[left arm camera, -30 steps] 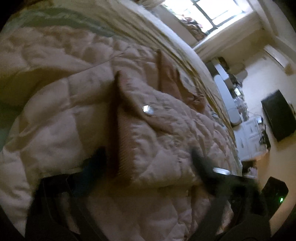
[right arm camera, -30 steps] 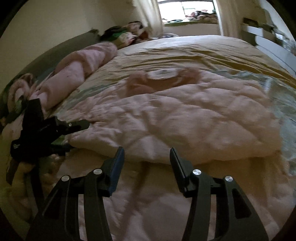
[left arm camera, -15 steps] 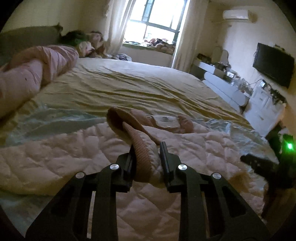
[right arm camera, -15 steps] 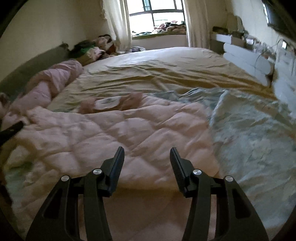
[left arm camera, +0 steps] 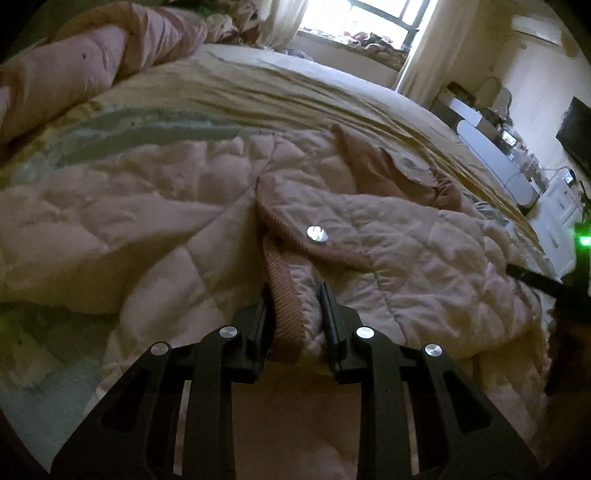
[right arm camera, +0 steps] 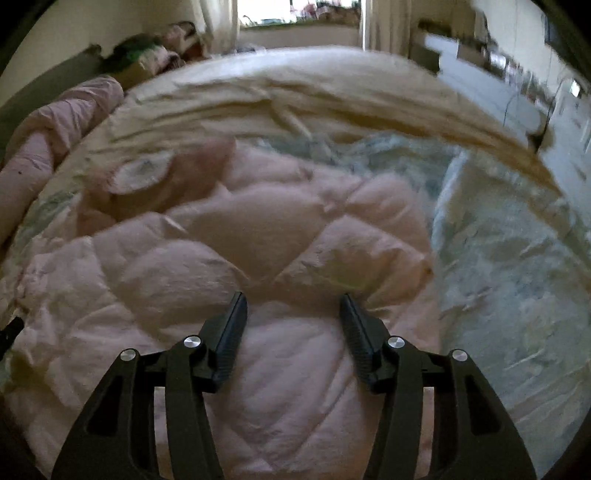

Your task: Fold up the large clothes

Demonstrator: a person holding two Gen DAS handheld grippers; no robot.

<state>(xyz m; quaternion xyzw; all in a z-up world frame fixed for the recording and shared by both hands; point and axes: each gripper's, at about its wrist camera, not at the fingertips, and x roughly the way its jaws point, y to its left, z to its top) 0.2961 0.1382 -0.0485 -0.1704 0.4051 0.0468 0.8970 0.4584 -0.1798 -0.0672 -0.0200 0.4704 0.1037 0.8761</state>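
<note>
Beige sheeting covers the bed [left arm camera: 280, 88], which fills most of both views and runs to a window [left arm camera: 362, 18] at the far end. A pale blue-green patterned cover [right arm camera: 509, 258] lies over the sheet at the near right.

A pink quilted coat [left arm camera: 147, 221] is spread flat across the near part of the bed, on top of that cover. Its ribbed collar [left arm camera: 373, 166] lies at the far edge. A rolled pink duvet [left arm camera: 74, 62] rests along the far left side of the bed, well apart from the coat.

The left tool [left arm camera: 293, 314] has just been closing; its jaws stand narrow and clamp the ribbed front edge [left arm camera: 286, 295] of the coat. A silver snap button [left arm camera: 317, 233] sits on the flap just beyond that grip.

The right tool [right arm camera: 293, 328] has its jaws partly apart and just been opening slightly. It sits low over the coat's near right part, with quilted fabric below the gap; no pad is seen pressing on it.
</note>
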